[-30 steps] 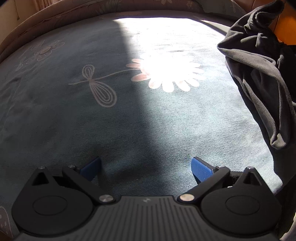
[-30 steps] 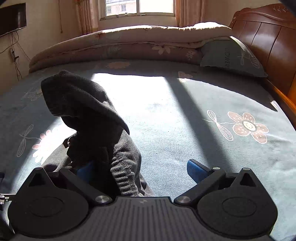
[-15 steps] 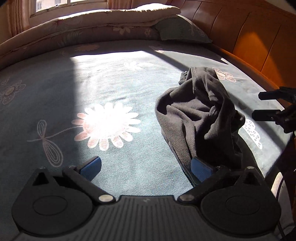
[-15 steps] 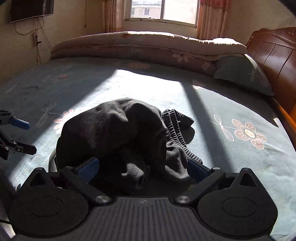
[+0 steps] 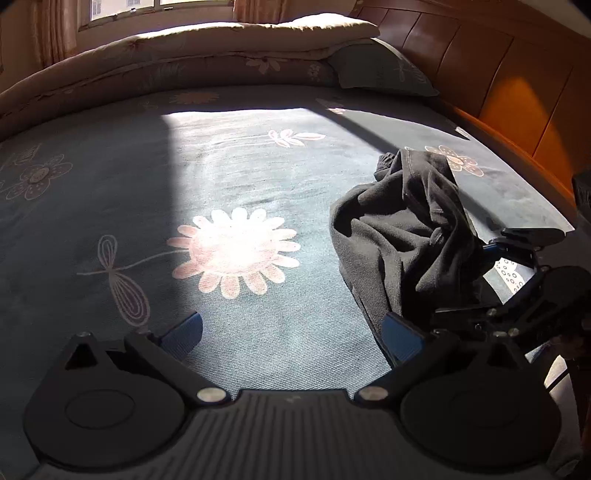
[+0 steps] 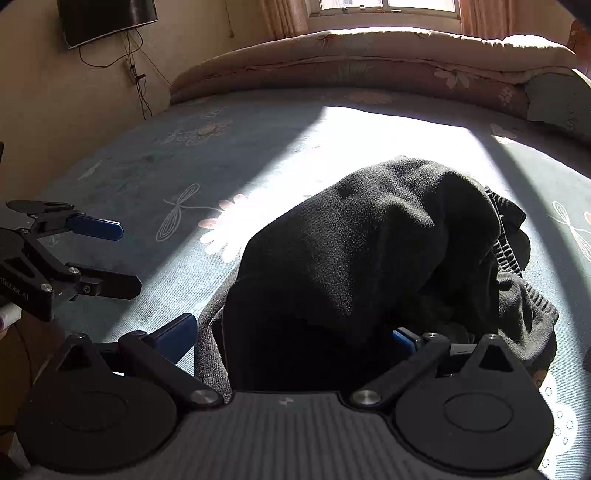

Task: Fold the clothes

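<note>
A dark grey garment (image 5: 406, 236) lies crumpled in a heap on the blue floral bed sheet (image 5: 240, 177), near the bed's front right edge. My left gripper (image 5: 291, 332) is open and empty, low over the sheet just left of the heap. My right gripper (image 6: 291, 332) is open, its jaws wide apart, with the garment (image 6: 369, 251) bunched between the fingers and covering the right fingertip. The right gripper also shows in the left wrist view (image 5: 517, 258), at the heap's right side. The left gripper shows in the right wrist view (image 6: 99, 254), open.
A rolled quilt (image 5: 221, 48) and a pillow (image 5: 380, 70) lie along the far end of the bed. A wooden headboard (image 5: 517, 92) runs along the right. A wall TV (image 6: 107, 18) hangs at the left.
The garment has dropped from a lifted drape into a heap on the sheet. Both grippers have come closer to it, the right one now pushed into the heap.
</note>
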Demonstrator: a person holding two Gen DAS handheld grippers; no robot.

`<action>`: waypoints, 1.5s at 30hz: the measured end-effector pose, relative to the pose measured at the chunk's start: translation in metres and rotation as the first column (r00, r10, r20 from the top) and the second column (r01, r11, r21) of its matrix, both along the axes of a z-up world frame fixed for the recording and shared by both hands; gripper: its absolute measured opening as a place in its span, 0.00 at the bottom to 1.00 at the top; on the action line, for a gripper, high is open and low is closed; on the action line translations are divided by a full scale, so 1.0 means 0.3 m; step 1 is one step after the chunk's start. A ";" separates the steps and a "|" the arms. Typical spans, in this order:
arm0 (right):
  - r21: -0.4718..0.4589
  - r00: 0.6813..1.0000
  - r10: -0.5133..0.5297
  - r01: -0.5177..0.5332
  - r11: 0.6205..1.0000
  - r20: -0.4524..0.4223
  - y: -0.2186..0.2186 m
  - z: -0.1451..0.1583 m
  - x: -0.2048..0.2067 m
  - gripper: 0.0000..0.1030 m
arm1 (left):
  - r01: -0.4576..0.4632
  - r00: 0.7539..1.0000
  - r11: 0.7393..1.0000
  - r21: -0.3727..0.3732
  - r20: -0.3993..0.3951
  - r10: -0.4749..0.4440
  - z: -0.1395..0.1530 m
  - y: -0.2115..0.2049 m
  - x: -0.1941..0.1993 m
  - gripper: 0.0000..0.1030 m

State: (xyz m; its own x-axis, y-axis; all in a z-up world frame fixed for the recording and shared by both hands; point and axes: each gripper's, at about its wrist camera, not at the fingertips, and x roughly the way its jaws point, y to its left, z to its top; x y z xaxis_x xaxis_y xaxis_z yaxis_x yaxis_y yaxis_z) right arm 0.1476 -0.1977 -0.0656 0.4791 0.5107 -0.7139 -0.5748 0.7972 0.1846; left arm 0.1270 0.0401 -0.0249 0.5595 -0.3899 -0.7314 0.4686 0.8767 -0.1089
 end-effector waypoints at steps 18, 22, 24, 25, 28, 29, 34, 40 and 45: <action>-0.043 0.998 -0.053 0.054 0.998 0.018 -0.143 -0.061 -0.149 0.97 | -0.047 0.968 0.961 -0.271 -0.249 -0.023 -0.173 -0.140 0.275 0.47; 0.016 0.995 -0.104 0.104 0.994 -0.011 -0.204 -0.021 -0.168 0.79 | -0.103 0.935 0.912 -0.397 -0.350 -0.047 -0.247 -0.119 0.268 0.37; 0.028 0.992 -0.126 0.127 0.992 -0.019 -0.232 -0.014 -0.178 0.76 | -0.075 0.937 0.907 -0.414 -0.340 -0.078 -0.242 -0.127 0.245 0.34; 0.025 0.990 -0.139 0.140 0.990 -0.021 -0.246 -0.015 -0.181 0.75 | -0.051 0.941 0.913 -0.405 -0.326 -0.091 -0.233 -0.135 0.233 0.33; 0.031 0.987 -0.157 0.158 0.987 -0.032 -0.271 -0.021 -0.177 0.75 | -0.001 0.947 0.930 -0.369 -0.299 -0.118 -0.215 -0.148 0.224 0.29; 0.041 0.987 -0.156 0.158 0.987 -0.036 -0.275 -0.024 -0.170 0.75 | 0.005 0.945 0.936 -0.352 -0.304 -0.120 -0.213 -0.153 0.228 0.28; 0.044 0.987 -0.161 0.162 0.986 -0.008 -0.236 -0.028 -0.144 0.75 | 0.044 0.972 0.975 -0.216 -0.217 -0.092 -0.176 -0.169 0.229 0.08; 0.086 0.986 -0.159 0.154 0.984 0.049 -0.222 0.055 -0.137 0.88 | 0.040 0.975 0.971 -0.236 -0.204 -0.089 -0.144 -0.158 0.260 0.08; 0.118 0.979 -0.131 0.113 0.987 0.157 -0.152 0.159 -0.105 1.00 | 0.063 0.975 0.977 -0.206 -0.196 -0.104 -0.162 -0.196 0.241 0.08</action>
State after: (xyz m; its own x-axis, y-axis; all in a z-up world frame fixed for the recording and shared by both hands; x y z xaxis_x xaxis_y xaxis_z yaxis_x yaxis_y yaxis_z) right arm 0.1162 -0.2433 -0.0180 0.6479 0.5114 -0.5645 -0.5042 0.8435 0.1854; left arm 0.1993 -0.0187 -0.0736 0.3653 -0.5770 -0.7305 0.4890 0.7867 -0.3768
